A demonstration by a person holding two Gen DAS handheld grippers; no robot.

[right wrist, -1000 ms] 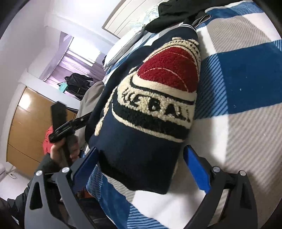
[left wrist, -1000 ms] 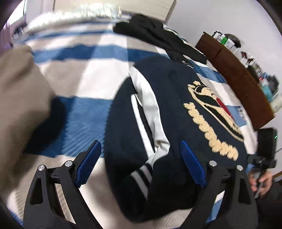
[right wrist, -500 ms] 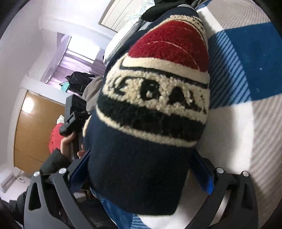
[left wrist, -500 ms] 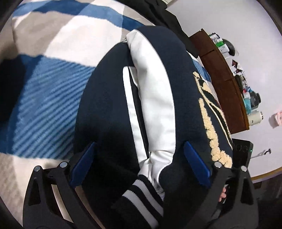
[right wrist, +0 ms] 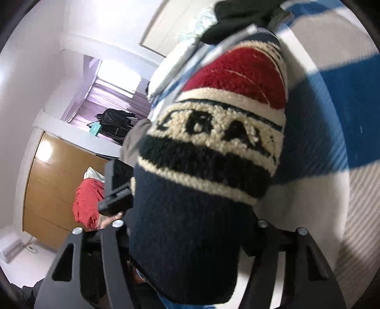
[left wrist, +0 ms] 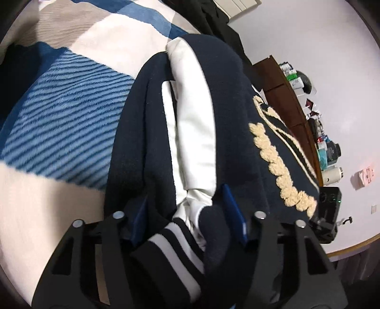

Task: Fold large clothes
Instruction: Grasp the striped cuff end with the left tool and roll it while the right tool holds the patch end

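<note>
Jacket (left wrist: 232,99) on blue-striped bedspread (left wrist: 61,114), near brown dresser (left wrist: 287,99)

- We see the jacket (left wrist: 142,133): navy body, white sleeve (left wrist: 194,123), cuff (left wrist: 166,247) in navy with white stripes.
- We log its chenille patch (right wrist: 228,128): red top, cream band with dark letters, dark band under it, cream rope edging.
- Blanket (left wrist: 61,123) on the bed: blue, white and beige checks, blue part finely striped.
- Left gripper (left wrist: 187,218): black frame, blue pads.
- Garment (right wrist: 242,19) behind: black.
- Dresser (left wrist: 285,99): dark brown.
</note>
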